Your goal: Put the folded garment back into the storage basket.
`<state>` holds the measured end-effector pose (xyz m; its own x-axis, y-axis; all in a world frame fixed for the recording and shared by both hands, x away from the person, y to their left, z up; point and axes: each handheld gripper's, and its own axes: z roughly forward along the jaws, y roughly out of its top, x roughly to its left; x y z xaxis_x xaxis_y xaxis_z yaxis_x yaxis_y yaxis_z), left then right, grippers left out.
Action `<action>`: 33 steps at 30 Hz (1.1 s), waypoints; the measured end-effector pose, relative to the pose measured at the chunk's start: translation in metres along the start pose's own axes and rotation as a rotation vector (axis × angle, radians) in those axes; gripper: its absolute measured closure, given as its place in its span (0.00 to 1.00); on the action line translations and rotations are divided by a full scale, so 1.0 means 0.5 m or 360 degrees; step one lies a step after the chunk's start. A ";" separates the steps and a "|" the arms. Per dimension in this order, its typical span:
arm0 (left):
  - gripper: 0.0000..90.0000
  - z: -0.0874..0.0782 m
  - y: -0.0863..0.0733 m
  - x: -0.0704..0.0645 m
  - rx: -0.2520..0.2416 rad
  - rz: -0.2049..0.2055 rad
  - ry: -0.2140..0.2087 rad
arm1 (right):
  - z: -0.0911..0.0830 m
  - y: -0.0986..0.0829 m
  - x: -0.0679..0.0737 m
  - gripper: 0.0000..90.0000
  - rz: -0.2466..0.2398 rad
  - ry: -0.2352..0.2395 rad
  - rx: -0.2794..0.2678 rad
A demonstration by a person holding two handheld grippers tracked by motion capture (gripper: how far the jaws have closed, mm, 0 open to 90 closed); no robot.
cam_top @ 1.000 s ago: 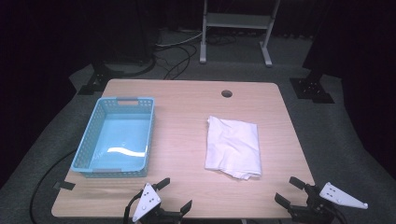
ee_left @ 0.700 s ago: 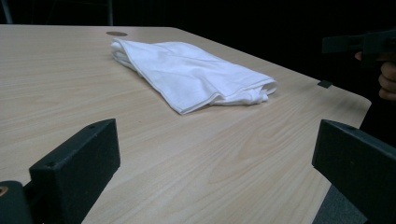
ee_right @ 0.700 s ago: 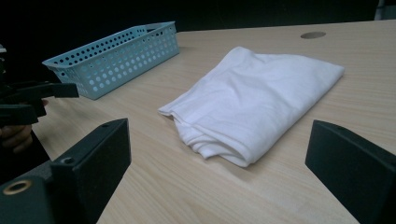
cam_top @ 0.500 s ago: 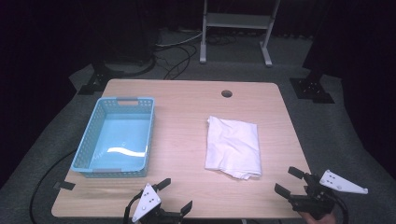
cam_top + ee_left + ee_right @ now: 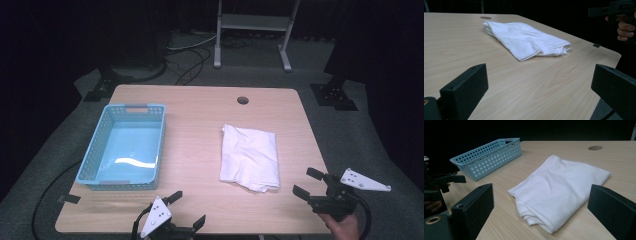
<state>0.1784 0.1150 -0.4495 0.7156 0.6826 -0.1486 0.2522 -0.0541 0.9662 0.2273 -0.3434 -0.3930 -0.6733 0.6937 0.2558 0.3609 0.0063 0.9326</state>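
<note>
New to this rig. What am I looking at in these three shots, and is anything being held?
No robot here: a person holds a two-jaw claw in each hand. The high view looks down on a wooden table; the left claw and right claw sit at its near edge. The other two pictures come from cameras riding on each claw, looking out between its own black jaws. On the table lie a folded white cloth and, to its left, an empty light blue basket. Both claws are open and hold nothing. Each camera faces the cloth, which neither claw touches. In the left gripper view, a hand grips the other claw.
</note>
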 end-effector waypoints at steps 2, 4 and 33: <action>0.01 0.000 0.000 0.000 -0.0001 -0.0001 0.0001 | 0.006 0.004 -0.003 0.08 -0.0003 0.0008 0.0006; 0.01 0.000 0.000 0.000 0.0000 -0.0002 0.0001 | 0.012 0.009 -0.005 0.08 -0.0006 0.0010 0.0020; 0.01 -0.002 -0.001 -0.001 -0.0005 -0.0007 -0.0001 | 0.110 0.069 -0.038 0.08 -0.0044 0.0057 0.0199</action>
<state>0.1772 0.1157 -0.4499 0.7149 0.6823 -0.1530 0.2535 -0.0489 0.9661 0.2882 -0.3168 -0.3797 -0.7058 0.6661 0.2411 0.4179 0.1167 0.9010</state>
